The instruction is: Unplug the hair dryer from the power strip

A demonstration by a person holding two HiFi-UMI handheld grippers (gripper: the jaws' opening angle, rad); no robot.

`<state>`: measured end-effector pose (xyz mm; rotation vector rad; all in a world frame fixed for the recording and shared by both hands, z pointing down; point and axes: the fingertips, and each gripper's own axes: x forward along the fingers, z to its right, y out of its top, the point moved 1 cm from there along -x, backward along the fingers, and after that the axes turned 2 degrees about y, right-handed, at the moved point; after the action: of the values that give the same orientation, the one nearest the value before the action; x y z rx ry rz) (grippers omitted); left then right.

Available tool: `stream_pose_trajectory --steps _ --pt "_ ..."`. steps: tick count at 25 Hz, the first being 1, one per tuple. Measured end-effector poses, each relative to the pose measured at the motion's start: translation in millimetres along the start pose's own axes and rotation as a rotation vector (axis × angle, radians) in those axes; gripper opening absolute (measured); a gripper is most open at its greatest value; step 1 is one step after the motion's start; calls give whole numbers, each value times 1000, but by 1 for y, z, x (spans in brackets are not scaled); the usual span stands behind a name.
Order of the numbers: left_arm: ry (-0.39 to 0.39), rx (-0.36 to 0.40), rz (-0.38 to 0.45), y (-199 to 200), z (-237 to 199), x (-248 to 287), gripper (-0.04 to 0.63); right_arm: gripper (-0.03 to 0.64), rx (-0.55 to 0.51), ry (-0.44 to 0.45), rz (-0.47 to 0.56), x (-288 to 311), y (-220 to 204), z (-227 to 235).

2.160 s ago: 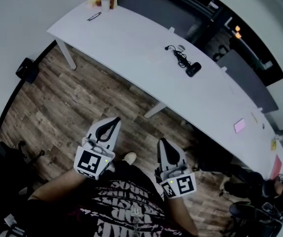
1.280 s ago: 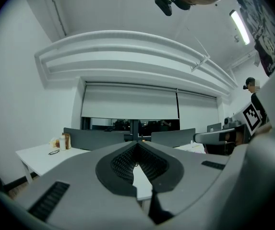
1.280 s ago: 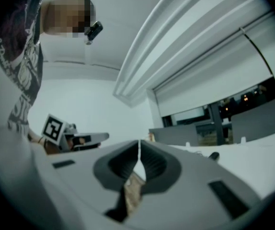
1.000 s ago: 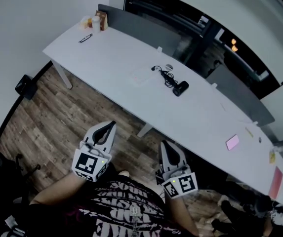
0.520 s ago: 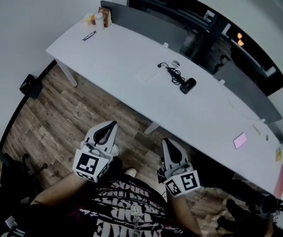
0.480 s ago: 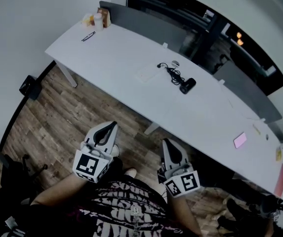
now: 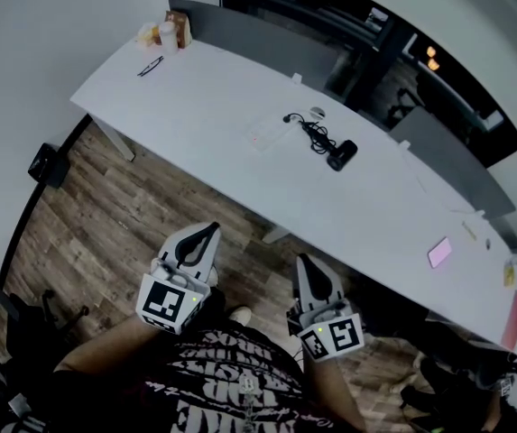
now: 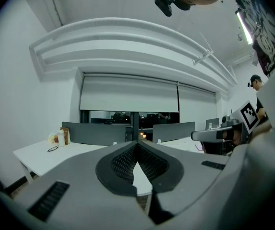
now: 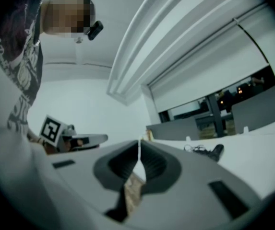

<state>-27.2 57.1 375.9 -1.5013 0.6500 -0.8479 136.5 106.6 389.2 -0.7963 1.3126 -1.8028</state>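
Plainly, the task has not begun. At the bottom of the head view, the left gripper [image 7: 209, 229] and the right gripper [image 7: 300, 260] hang over the brown wood-plank floor [image 7: 132, 206], each with its jaws pressed together on nothing. Farther up, right of centre on the long white table [image 7: 195, 88], lies the small black hair dryer [image 7: 341, 154]. Its dark cord [image 7: 312, 132] runs toward a pale flat power strip [image 7: 265, 134], barely discernible. Reaching the table, gripping the plug and pulling it out are all left to do.

Colours: long white curved table [image 7: 213, 97], black hair dryer [image 7: 341, 156], small pink rectangular card [image 7: 438, 252]. Under it, brown wood-grain plank floor [image 7: 105, 206]. The black shirt [image 7: 231, 377] has white lettering print.
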Motion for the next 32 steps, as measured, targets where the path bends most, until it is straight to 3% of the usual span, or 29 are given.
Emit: stream_pose_trajectory --steps 13,32 --pt "-37 -2 9 3 -46 32 26 35 -11 -53 10 48 10 8" --pt "-108 -92 82 16 -114 61 26 35 -62 -95 4 119 26 -20"
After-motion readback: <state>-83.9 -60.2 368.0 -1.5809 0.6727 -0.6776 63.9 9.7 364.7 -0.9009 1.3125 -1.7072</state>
